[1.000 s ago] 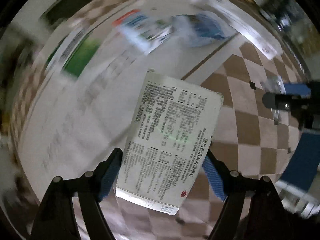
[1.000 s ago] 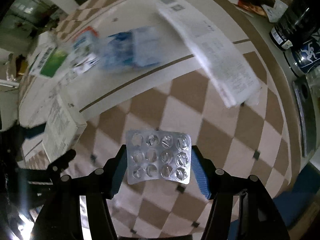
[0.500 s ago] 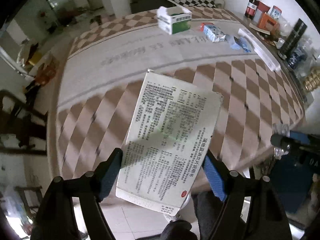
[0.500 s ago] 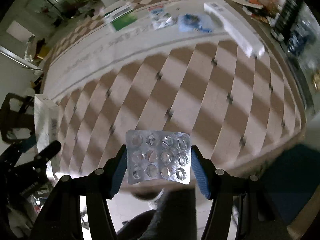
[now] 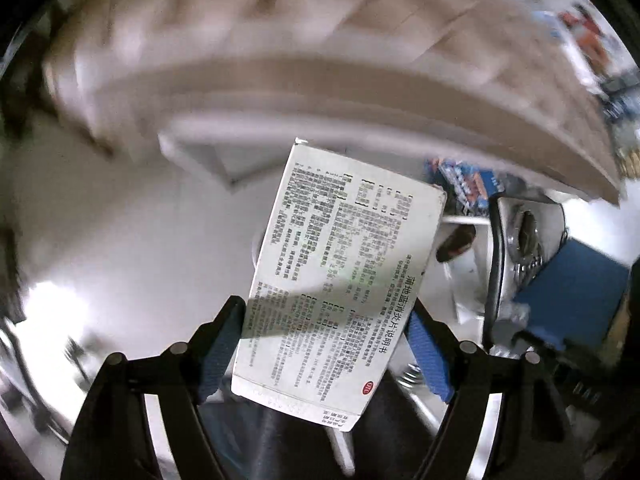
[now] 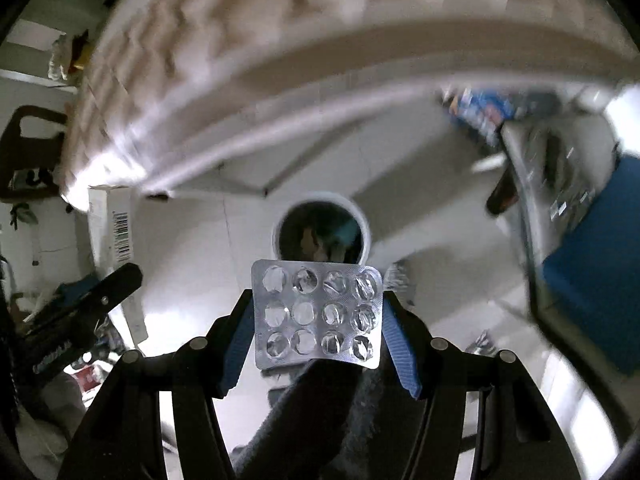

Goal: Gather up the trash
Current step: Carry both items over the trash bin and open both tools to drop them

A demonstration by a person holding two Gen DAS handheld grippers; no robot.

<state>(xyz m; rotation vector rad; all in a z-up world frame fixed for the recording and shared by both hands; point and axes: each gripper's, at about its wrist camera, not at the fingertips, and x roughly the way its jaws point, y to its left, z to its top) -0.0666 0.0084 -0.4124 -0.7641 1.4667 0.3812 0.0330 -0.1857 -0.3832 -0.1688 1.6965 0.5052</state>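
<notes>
Both wrist views look steeply down at the floor (image 6: 192, 240).

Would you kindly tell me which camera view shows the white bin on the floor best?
The right wrist view: the white bin faces the camera with its round rim and dark inside open. In the left wrist view the medicine box hides almost all of it.

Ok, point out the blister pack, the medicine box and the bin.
blister pack (image 6: 316, 314): right wrist view, middle of foil sheet.
medicine box (image 5: 340, 276): left wrist view, middle of printed face.
bin (image 6: 362, 222): right wrist view, white rim.

The left gripper (image 5: 326, 344) clamps a printed medicine box (image 5: 340, 276) tilted above the blurred tiled floor (image 5: 120, 240).
</notes>
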